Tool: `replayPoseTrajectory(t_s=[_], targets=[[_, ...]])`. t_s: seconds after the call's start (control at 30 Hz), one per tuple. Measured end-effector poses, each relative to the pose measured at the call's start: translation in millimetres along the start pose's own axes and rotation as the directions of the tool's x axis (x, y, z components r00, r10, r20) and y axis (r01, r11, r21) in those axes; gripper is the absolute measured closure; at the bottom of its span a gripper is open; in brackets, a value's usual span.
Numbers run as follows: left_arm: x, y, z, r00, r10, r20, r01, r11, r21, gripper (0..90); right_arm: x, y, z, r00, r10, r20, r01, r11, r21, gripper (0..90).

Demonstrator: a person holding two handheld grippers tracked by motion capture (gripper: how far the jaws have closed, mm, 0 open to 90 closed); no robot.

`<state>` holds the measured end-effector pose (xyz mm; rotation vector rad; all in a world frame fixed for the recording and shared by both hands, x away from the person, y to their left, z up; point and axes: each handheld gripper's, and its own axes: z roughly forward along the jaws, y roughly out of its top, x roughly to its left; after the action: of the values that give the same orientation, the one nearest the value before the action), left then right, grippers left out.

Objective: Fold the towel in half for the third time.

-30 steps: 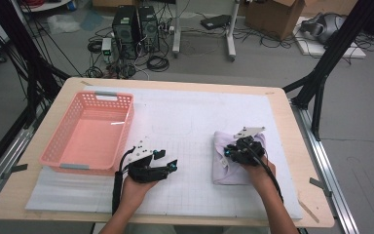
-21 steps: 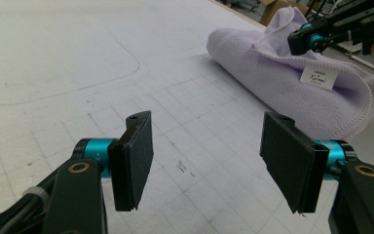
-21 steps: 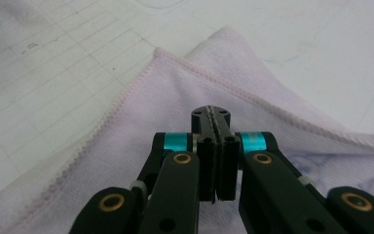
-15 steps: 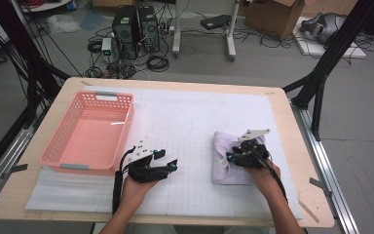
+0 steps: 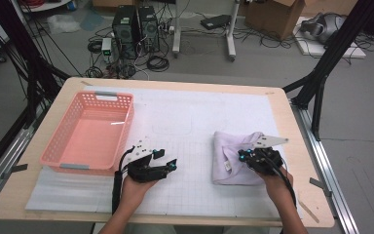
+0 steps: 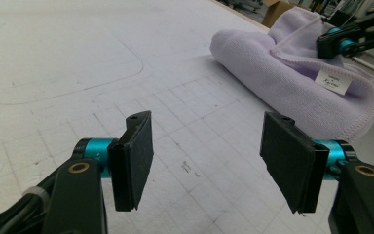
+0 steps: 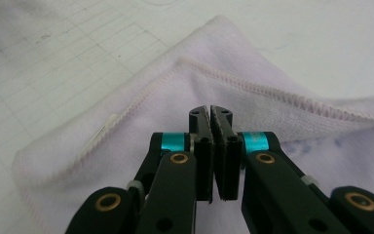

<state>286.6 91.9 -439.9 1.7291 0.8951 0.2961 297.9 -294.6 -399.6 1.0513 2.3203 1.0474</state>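
Nearest you: your left tool (image 5: 168, 166), jaws spread wide over bare gridded counter (image 5: 195, 190) and holding nothing; your right tool (image 5: 243, 157), jaws just closed pad to pad, nothing between them, above the lilac towel (image 5: 229, 158). The towel lies crumpled right of centre. Farther left: pink basket (image 5: 126, 127).

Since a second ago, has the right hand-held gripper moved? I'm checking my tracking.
Yes. The right hand-held gripper, jaws shut, has slid toward the table's right edge, away from the pink basket, over the towel.
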Motion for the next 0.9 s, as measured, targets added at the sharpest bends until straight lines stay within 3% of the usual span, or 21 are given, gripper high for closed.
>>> replayPoseTrajectory(t_s=[0.17,0.27,0.43,0.5,0.57,0.67,0.73,0.83,0.9], targets=[[-0.4,0.2,-0.1,1.0,0.001,0.002,-0.001,1.0,0.0,37.0,-7.9,-22.9,-19.1,0.9993,0.037,0.009,-0.036,0.999,-0.015,87.0],[-0.6,0.1,0.1,1.0,-0.003,0.002,0.003,1.0,0.001,37.0,-12.4,-30.0,-27.2,0.9975,0.066,0.024,-0.065,0.998,-0.017,73.5],[-0.9,0.2,0.3,1.0,0.0,0.003,0.0,1.0,-0.001,37.0,-16.2,-11.3,-34.2,0.995,0.093,0.038,-0.089,0.992,-0.086,55.9],[-0.8,0.2,0.5,1.0,0.0,0.003,0.0,1.0,0.001,37.0,-15.9,0.6,-26.1,0.9972,0.064,0.037,-0.061,0.995,-0.075,52.3],[-1.0,0.2,0.6,1.0,0.002,0.004,-0.002,1.0,-0.001,37.0,-16.5,9.7,-11.5,0.9986,0.047,0.024,-0.046,0.998,-0.03,51.6],[-1.1,0.1,0.6,1.0,0.002,0.005,-0.002,1.0,0.0,37.0,-19.4,13.0,10.8,0.9989,0.037,0.027,-0.039,0.998,0.05,54.5],[-1.2,-0.2,0.6,1.0,0.004,0.007,-0.004,1.0,0.004,37.0,-21.7,9.4,18.1,0.9989,0.034,0.033,-0.037,0.993,0.11,64.9],[-0.9,-0.5,0.7,1.0,0.003,0.005,-0.003,1.0,0.005,37.0,-23.4,0.3,13.4,0.9994,0.033,0.013,-0.034,0.992,0.12,85.4],[-0.9,-0.3,0.6,1.0,0.006,0.006,-0.006,1.0,0.004,37.0,-23.9,-4.9,4.8,0.9995,0.027,0.018,-0.029,0.994,0.106,87.2]])
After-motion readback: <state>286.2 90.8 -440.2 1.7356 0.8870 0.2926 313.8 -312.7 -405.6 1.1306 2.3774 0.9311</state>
